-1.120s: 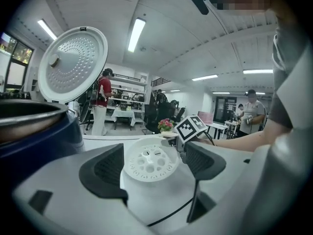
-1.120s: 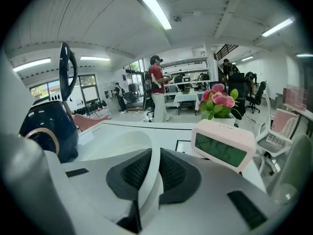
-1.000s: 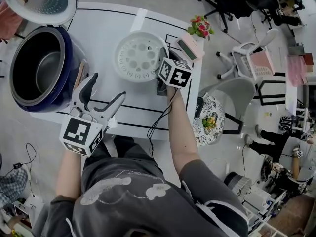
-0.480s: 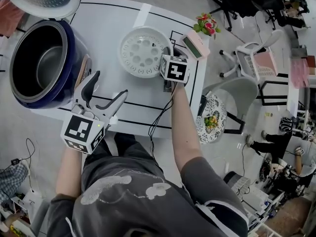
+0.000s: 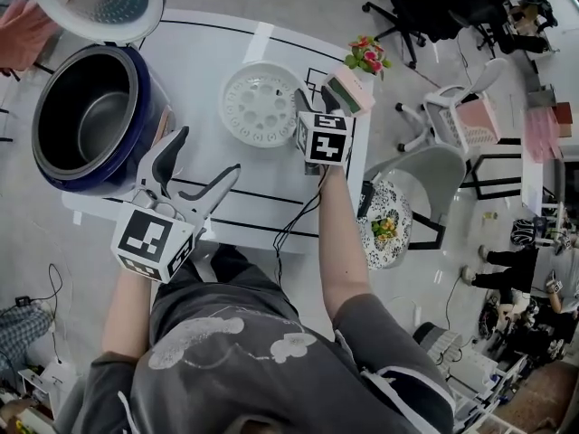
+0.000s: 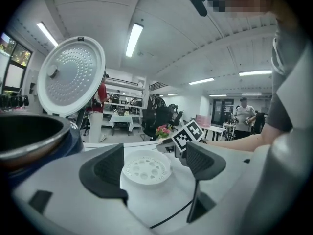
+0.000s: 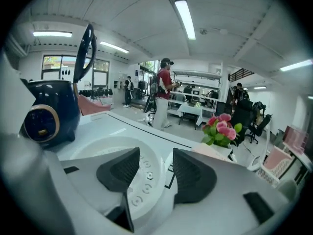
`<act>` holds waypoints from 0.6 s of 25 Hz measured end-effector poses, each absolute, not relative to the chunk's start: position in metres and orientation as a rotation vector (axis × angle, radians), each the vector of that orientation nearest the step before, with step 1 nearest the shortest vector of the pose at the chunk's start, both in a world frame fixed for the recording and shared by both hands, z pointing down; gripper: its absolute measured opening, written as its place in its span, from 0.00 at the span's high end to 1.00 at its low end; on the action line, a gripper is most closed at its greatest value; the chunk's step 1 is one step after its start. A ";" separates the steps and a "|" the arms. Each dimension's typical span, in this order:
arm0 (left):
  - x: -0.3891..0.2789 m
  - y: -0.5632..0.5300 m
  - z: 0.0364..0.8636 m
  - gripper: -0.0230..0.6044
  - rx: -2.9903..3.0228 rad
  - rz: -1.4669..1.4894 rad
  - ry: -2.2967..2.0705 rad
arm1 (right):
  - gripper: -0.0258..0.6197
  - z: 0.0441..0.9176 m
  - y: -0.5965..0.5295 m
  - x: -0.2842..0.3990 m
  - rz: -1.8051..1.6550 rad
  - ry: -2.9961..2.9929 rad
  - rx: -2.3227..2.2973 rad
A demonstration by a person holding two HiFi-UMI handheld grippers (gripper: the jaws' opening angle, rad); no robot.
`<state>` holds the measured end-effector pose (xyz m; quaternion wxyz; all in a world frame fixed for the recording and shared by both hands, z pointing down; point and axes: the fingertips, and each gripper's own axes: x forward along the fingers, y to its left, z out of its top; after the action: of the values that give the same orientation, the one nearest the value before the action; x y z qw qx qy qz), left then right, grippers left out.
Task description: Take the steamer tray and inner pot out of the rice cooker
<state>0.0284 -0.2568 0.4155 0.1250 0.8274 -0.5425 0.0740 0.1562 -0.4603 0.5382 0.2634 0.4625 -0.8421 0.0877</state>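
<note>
Your right gripper [image 5: 314, 105] has just been opening, with the white perforated steamer tray [image 5: 261, 104] on the table [image 5: 204, 52], its rim loose between the jaws. The grey metal inner pot [image 5: 90, 120] — inside the navy rice cooker [image 5: 156, 107] — lies up-left of your open, empty left gripper [image 5: 204, 155], the nearer one.

rice cooker [image 5: 156, 98] navy blue | inner pot [image 5: 90, 127] grey metal | lid [image 5: 101, 3] silver, dotted | steamer tray [image 5: 260, 104] white, ringed with holes | desk [image 5: 204, 57] white, black lines | flowers [image 5: 366, 57] pink, green leaves

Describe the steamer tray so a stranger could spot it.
On the white table, look right of the blue rice cooker. The steamer tray lies there: a shallow round white dish pierced with holes, unlike the pink box beside it.
</note>
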 end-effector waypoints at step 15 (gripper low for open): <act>-0.060 -0.204 0.324 0.33 2.465 0.163 -1.853 | 0.60 0.387 -0.354 0.005 0.074 -2.683 0.971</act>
<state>-0.0604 -0.2038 0.3242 0.0267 0.7981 -0.5997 0.0528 0.0052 -0.3542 0.3868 0.1431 0.3366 -0.9304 0.0255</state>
